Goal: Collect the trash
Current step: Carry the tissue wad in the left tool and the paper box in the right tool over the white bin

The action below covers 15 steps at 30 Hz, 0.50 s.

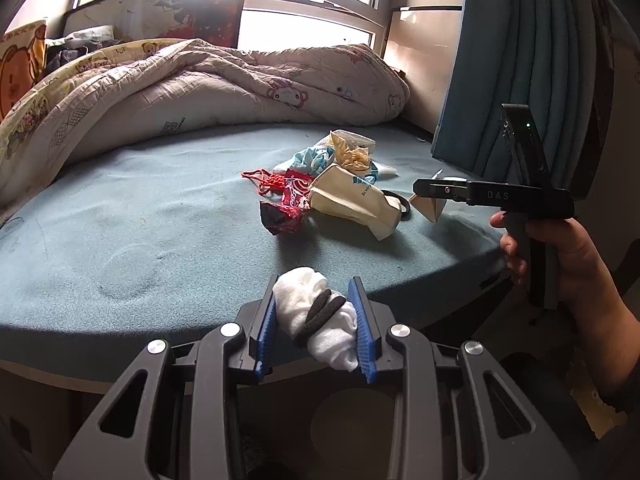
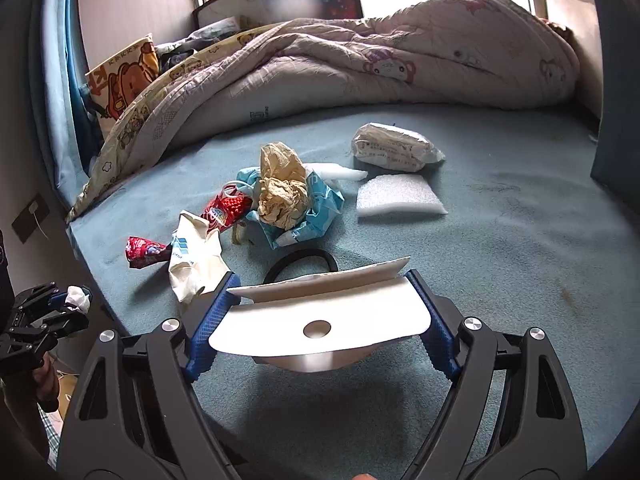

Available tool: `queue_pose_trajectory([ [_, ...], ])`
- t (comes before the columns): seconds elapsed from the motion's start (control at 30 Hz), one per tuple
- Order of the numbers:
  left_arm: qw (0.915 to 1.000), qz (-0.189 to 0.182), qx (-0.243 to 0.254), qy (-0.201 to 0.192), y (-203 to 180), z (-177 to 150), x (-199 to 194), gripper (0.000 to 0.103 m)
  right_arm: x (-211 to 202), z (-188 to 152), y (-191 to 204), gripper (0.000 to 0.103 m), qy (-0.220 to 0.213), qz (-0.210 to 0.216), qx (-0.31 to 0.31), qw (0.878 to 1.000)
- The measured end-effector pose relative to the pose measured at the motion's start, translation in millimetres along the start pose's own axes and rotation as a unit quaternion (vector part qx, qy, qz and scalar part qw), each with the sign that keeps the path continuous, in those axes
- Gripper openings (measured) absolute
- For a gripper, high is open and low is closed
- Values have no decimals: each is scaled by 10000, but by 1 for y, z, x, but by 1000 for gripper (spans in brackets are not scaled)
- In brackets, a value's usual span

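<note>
My left gripper (image 1: 316, 320) is shut on a white tissue wad (image 1: 320, 320) with a black hair band around it, held over the bed's near edge; it also shows in the right wrist view (image 2: 76, 298). My right gripper (image 2: 320, 304) is shut on a folded white card box (image 2: 320, 312) with a round hole, just above the bed; it shows in the left wrist view (image 1: 428, 204) too. A trash pile lies on the blue mattress (image 1: 160, 240): red wrappers (image 1: 288, 200), a cream paper bag (image 1: 352, 200), crumpled tan paper (image 2: 280, 192), a blue wrapper (image 2: 320, 208).
A black ring (image 2: 304, 260) lies just beyond the box. White foam (image 2: 396, 200) and a printed packet (image 2: 392, 148) lie further back. A rumpled quilt (image 1: 200, 88) covers the far side of the bed. A blue curtain (image 1: 500, 60) hangs at the right.
</note>
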State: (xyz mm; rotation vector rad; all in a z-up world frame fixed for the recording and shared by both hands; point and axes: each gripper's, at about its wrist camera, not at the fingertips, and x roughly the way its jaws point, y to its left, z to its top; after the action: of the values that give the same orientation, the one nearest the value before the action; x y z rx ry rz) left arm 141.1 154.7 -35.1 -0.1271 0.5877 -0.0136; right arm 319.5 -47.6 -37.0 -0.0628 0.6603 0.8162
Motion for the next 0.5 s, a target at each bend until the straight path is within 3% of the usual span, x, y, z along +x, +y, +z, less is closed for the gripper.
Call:
queue_pose_trajectory([
  [0.23, 9999, -99, 76, -63, -15, -4, -22, 32, -58, -1, 22, 78, -398, 22, -231, 9989],
  [0.5, 9997, -178, 154, 23, -36, -25, -49, 32, -120, -44, 63, 78, -545, 292, -587, 9964],
])
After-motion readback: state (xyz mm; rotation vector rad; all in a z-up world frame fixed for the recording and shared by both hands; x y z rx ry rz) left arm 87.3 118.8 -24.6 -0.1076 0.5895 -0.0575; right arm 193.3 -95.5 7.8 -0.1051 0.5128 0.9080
